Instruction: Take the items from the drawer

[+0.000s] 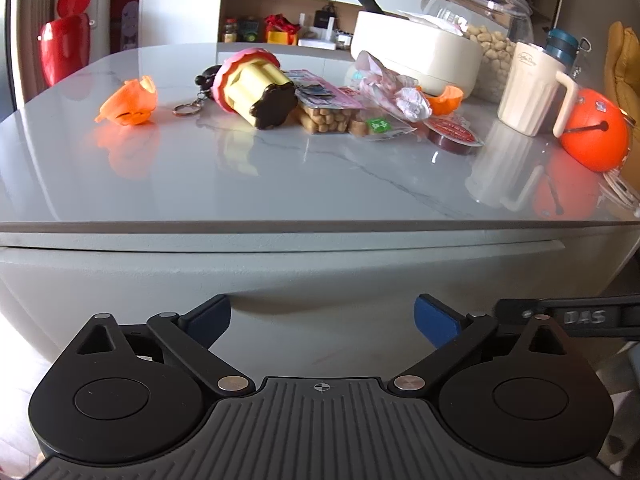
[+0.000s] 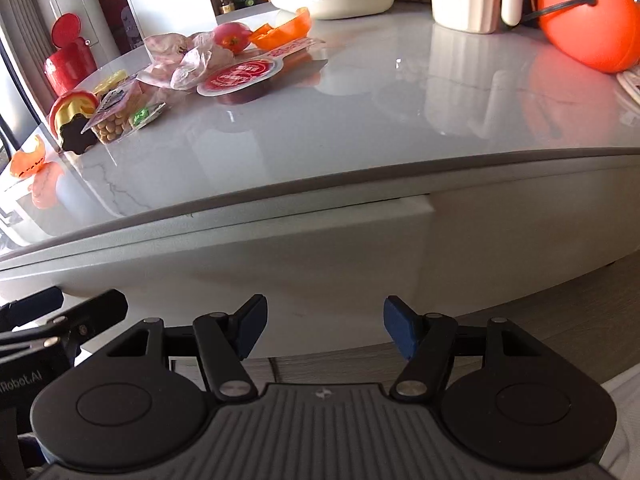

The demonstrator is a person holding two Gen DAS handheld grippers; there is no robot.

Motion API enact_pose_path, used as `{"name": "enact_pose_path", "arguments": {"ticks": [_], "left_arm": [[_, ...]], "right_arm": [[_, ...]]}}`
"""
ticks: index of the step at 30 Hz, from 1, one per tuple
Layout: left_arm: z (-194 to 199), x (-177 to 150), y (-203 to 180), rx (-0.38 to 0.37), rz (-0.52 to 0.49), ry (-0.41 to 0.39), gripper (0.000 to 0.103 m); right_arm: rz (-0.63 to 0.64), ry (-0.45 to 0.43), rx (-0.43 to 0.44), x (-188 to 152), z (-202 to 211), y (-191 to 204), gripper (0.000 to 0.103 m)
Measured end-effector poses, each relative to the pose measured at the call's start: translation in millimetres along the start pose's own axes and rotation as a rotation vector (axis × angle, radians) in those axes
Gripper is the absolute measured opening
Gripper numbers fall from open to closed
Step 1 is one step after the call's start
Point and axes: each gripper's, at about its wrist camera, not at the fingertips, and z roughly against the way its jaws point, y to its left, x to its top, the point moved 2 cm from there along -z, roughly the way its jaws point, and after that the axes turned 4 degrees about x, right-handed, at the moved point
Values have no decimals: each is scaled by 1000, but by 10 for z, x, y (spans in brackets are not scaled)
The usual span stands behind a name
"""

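Pale grey and totally plain, the drawer is seen shut right under the glossy marble-look tabletop, only a thin seam showing along its top edge. The left gripper is held in front of it, jaws spread wide with nothing between them. The right gripper is angled down beside it, jaws partly open and empty too.

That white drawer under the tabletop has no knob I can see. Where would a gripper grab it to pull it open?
Probably the drawer front's top edge, where a thin gap shows under the tabletop; its right end stands slightly proud. Come from the front, hooking one fingertip of the open right gripper into the gap. The face is otherwise smooth, with no handle visible.
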Motion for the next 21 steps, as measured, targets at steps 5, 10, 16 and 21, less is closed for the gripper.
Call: {"name": "enact_pose_path", "arguments": {"ticks": [5, 10, 16, 21], "left_arm": [[214, -6, 93, 40, 16, 14, 101], [680, -80, 60, 58, -21, 16, 101], [1098, -627, 14, 8, -28, 87, 101], [813, -868, 73, 55, -3, 211, 101]], "right_arm": [[13, -35, 34, -87, 254, 39, 66], [46, -22, 80, -194, 509, 152, 66], [101, 49, 169, -609, 831, 291, 68], [232, 142, 73, -971, 567, 441, 69]]}}
